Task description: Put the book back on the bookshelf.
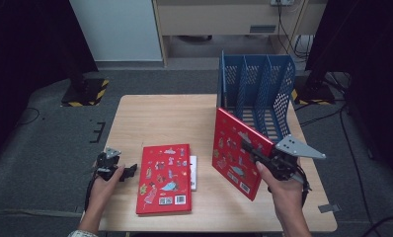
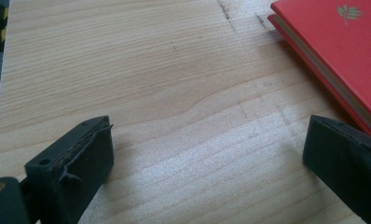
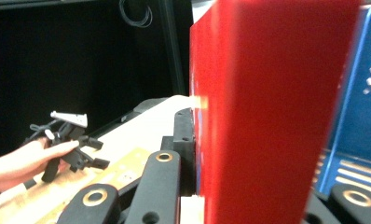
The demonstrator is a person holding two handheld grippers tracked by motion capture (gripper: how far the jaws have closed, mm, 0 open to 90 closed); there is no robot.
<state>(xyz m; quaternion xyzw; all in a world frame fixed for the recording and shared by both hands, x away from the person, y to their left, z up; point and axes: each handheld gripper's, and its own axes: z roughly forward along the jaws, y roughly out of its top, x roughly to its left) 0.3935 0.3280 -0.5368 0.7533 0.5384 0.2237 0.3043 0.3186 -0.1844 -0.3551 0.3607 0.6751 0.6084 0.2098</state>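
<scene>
A red book with cartoon stickers on its cover stands tilted on edge above the table, just in front of the blue file rack. My right gripper is shut on it from the right side. In the right gripper view the red book sits clamped between the jaws, with the blue rack behind it. A second red book lies flat near the table's front. My left gripper rests open on the table just left of that book, nothing between its jaws. The flat book's corner lies beside one jaw.
The wooden table stands on grey floor. A white sheet or booklet pokes out from under the flat book's right edge. The rack has several upright slots opening toward me. Black stands with yellow-striped bases sit on the floor beyond the table.
</scene>
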